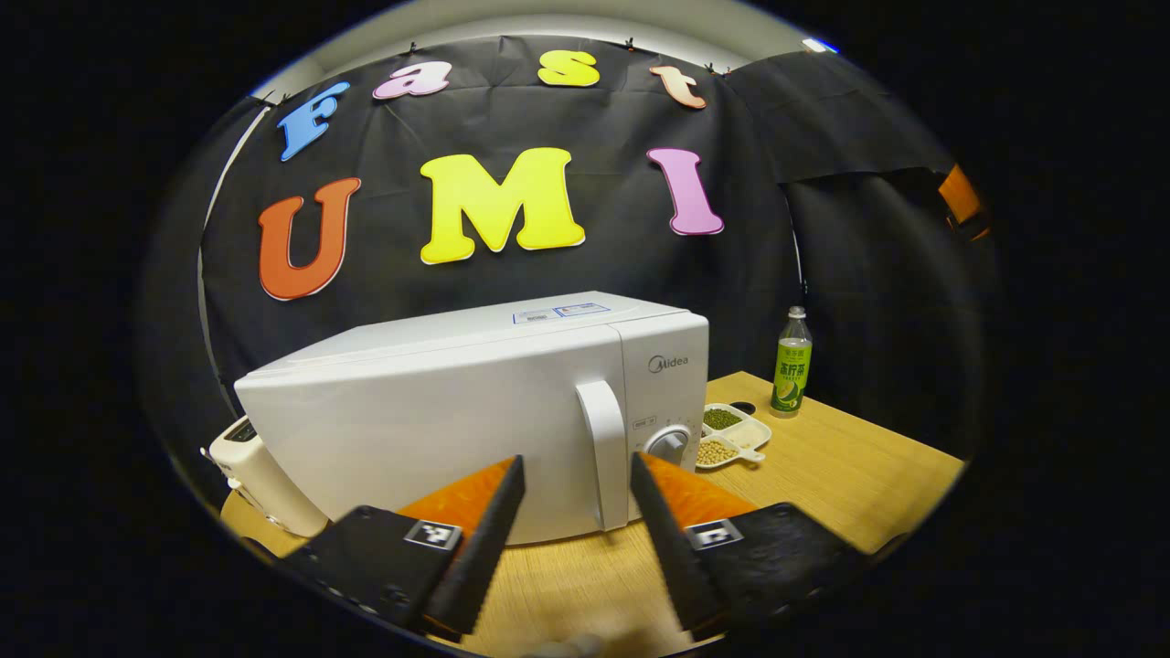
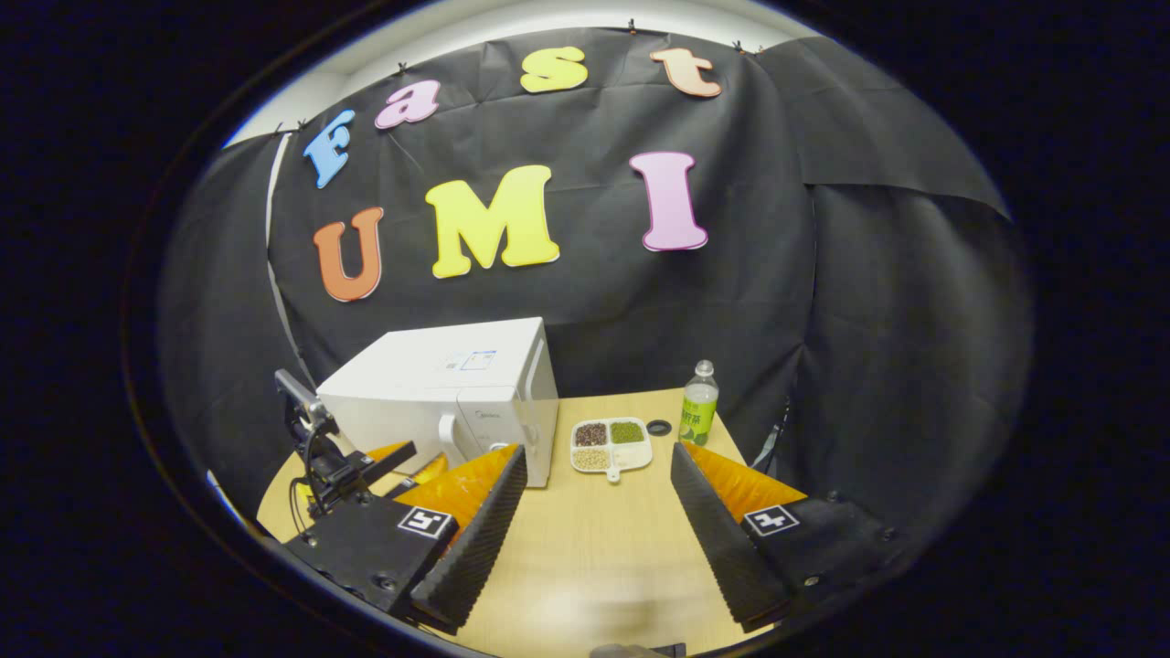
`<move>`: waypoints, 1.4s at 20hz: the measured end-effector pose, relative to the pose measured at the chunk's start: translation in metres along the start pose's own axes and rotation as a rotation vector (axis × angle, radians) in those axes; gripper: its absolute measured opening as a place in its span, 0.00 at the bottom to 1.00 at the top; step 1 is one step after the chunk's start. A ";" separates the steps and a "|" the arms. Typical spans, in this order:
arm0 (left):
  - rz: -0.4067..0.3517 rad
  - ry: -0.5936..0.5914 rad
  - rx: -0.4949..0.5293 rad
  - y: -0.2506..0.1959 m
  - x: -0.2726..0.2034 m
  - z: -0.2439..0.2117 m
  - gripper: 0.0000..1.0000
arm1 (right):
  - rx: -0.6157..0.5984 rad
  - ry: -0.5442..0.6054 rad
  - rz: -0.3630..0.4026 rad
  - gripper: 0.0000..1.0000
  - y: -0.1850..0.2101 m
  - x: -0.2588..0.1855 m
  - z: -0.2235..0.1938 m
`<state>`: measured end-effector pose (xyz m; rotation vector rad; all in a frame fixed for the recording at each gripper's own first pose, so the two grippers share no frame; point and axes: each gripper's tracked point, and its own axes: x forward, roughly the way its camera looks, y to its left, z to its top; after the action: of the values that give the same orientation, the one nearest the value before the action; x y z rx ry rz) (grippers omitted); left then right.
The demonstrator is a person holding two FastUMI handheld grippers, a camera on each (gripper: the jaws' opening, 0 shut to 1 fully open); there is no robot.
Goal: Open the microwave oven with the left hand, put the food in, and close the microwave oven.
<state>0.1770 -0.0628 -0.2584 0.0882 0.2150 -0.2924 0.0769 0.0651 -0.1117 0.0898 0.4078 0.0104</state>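
step in hand: the opening of the microwave oven (image 1: pixel 475 411), not yet begun in contact. door is flat shut against the body.

left tool (image 1: pixel 576 521) sits with its fingers spread wide and nothing between them. dead ahead of it, framed in the gap between the two fingers, stands the vertical door handle (image 1: pixel 603 452); fingertips are near it but apart, no touch. the control dial (image 1: pixel 669 445) lies just to the right of the handle, ahead of the tool's right finger.

right tool (image 2: pixel 599 512) also spread, holding nothing, hanging back over the bench (image 2: pixel 594 557). the food, a white divided tray of beans (image 2: pixel 611 445), rests on the bench ahead of this tool, between its fingers' line of sight, just beside the microwave oven's right end. in the right gripper view the left tool and its rig show to the left, in front of the oven's door.

a green drink bottle (image 2: pixel 699 414) stands beyond the tray to the right, with a small dark ring (image 2: pixel 658 427) between them. a white toaster-like appliance (image 1: pixel 260 475) sits off the left tool's left.

next move, as judged: left tool forward until the handle sits between the fingers, close on it, then pull in an arc about the door's far hinge. risk: drifting right onto the dial.
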 end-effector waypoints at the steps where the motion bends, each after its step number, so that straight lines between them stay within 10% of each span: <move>1: 0.038 -0.003 0.030 0.005 -0.008 0.001 0.89 | -0.007 -0.005 -0.001 1.00 0.001 -0.003 -0.002; 13: 0.035 -0.099 -0.065 0.038 -0.165 0.100 0.96 | -0.005 -0.131 0.035 1.00 0.047 -0.048 0.000; 28: 0.224 -0.261 -0.127 0.121 -0.289 0.192 0.95 | -0.037 -0.350 0.069 0.91 0.087 -0.115 0.054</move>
<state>-0.0192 0.1100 -0.0002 -0.0514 -0.0362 -0.0653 -0.0066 0.1441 -0.0086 0.0679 0.0544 0.0691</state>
